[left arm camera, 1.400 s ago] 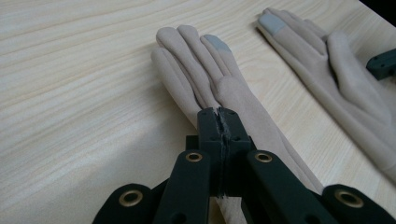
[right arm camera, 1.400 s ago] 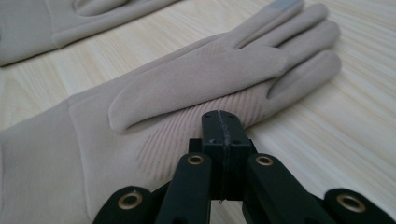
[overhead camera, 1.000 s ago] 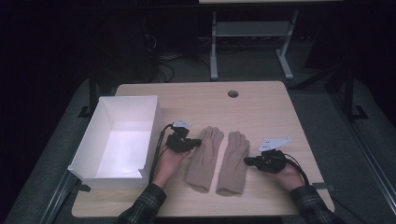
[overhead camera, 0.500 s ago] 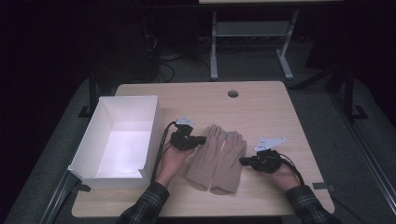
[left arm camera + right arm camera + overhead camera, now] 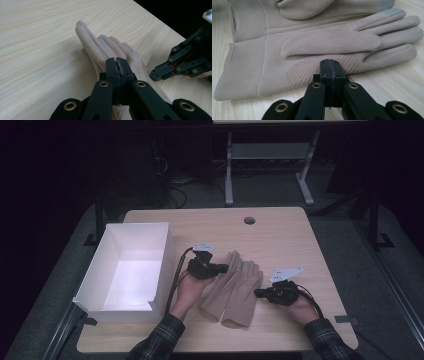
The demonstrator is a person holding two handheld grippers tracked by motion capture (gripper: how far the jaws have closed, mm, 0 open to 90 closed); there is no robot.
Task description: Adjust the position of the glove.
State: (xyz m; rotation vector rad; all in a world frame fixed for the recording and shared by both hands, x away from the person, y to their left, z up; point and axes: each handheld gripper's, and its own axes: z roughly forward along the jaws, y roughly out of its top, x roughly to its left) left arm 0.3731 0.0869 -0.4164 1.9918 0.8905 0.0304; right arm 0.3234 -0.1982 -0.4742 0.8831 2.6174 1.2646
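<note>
Both pairs of black jaws are seen pressed flat together, and no cloth is visible between them. In the left gripper view, the left gripper (image 5: 117,60) is held just above the upper glove (image 5: 105,48), close to its fingers, and its closed tips are pointed along the glove. In the right gripper view, the right gripper (image 5: 332,62) is placed at the edge of the lower glove (image 5: 312,50), just beside its palm, where fine ribbed lines are sewn. Whether this edge is touched by the tips cannot be told.

From the high view, the two beige gloves (image 5: 235,287) are found near the middle of the wooden table (image 5: 280,235), lying close together and partly overlapping, with the fingers pointed away from the person. The left gripper (image 5: 220,268) is seen at their left side and the right gripper (image 5: 260,294) at their right side. A white open box (image 5: 90,285) is placed at the left part of the table, well apart from the gloves. Grey pads are noticed on some fingertips of the gloves.
</note>
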